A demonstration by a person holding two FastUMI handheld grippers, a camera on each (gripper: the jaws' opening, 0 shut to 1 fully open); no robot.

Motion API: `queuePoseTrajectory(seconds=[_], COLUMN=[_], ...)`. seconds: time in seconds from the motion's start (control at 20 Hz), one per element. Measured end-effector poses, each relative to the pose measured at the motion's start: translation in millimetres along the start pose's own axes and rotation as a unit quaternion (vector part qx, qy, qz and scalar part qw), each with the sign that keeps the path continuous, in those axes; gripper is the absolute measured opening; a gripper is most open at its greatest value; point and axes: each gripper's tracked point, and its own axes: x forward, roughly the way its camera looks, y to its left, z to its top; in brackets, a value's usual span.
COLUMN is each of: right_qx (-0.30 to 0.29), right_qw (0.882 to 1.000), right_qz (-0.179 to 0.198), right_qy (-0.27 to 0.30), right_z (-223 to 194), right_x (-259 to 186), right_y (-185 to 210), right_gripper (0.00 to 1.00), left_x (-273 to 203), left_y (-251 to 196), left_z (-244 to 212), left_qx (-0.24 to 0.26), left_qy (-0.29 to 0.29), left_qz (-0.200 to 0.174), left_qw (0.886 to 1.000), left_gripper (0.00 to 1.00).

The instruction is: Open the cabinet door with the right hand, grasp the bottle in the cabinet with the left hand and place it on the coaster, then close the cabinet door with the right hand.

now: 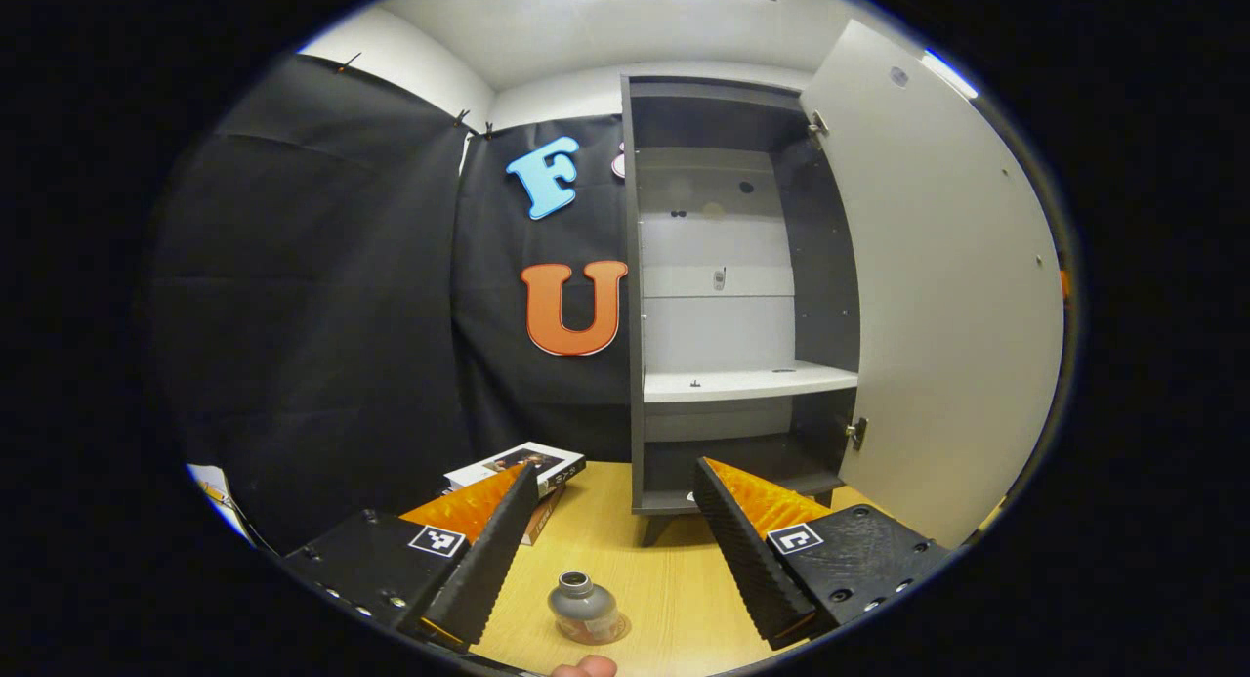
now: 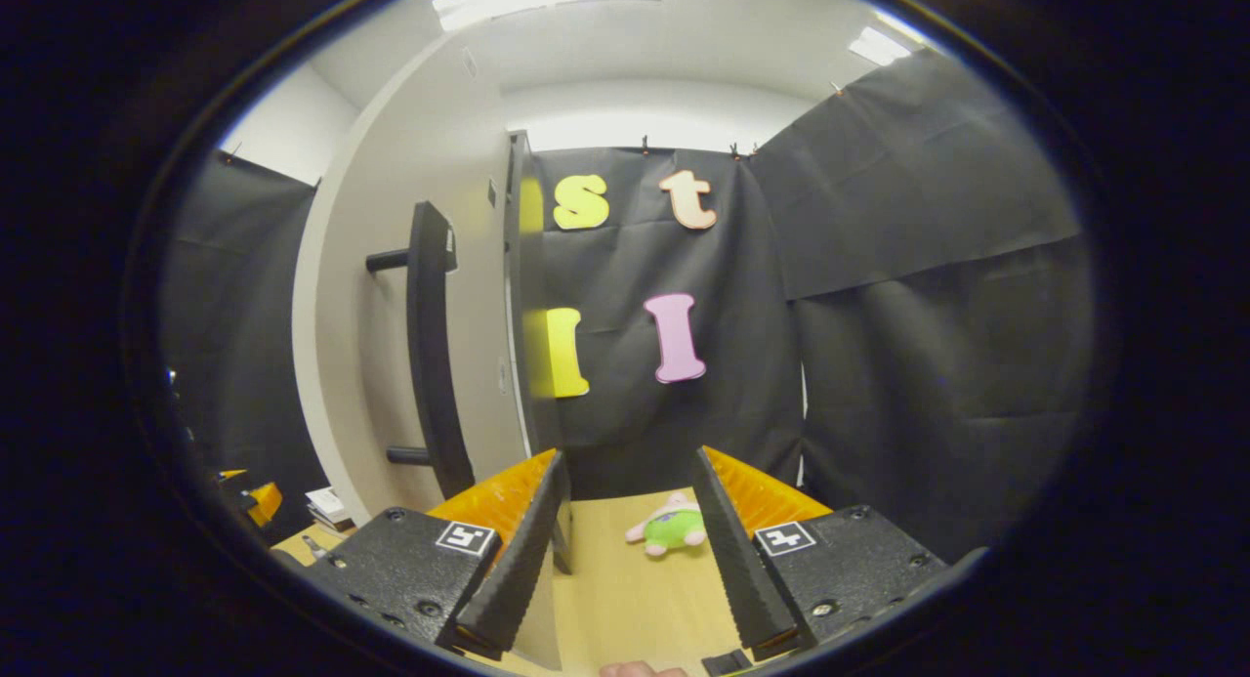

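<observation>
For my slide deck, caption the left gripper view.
Open left gripper above bottle on table, cabinet door open.

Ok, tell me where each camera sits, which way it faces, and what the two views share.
Left gripper view: rides the left hand-held gripper, faces the open cabinet; bottle on the table between its open fingers; a fingertip at the bottom.
Right gripper view: rides the right hand-held gripper, beside the door and its handle; plush toy ahead.
Shared: door, table.

A recording booth: black cloth walls [image 1: 322, 296] around a wooden table [image 1: 664, 579] and cabinet [image 1: 728, 296].
</observation>
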Motion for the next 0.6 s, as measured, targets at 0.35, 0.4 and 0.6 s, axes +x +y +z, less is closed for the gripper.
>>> queuePoseTrajectory(seconds=[0.35,0.4,0.6], right_qx=[0.011,0.008,0.009], right_qw=[0.998,0.998,0.992], right_qz=[0.049,0.059,0.123], right_qy=[0.024,0.026,0.032], right_z=[-6.6,-7.9,-13.7], right_x=[4.0,3.0,3.2], right_y=[25.6,34.4,82.6], right_gripper=[0.79,0.79,0.81], left_x=[-7.3,-8.5,-13.2], left_y=[-9.8,-10.2,-10.0], left_z=[21.0,19.0,16.2], left_qx=[0.006,0.009,0.002], left_qy=[-0.027,-0.024,-0.03], left_qz=[-0.012,-0.011,-0.009], left_qw=[1.0,1.0,1.0], left_gripper=[0.96,0.96,0.96])
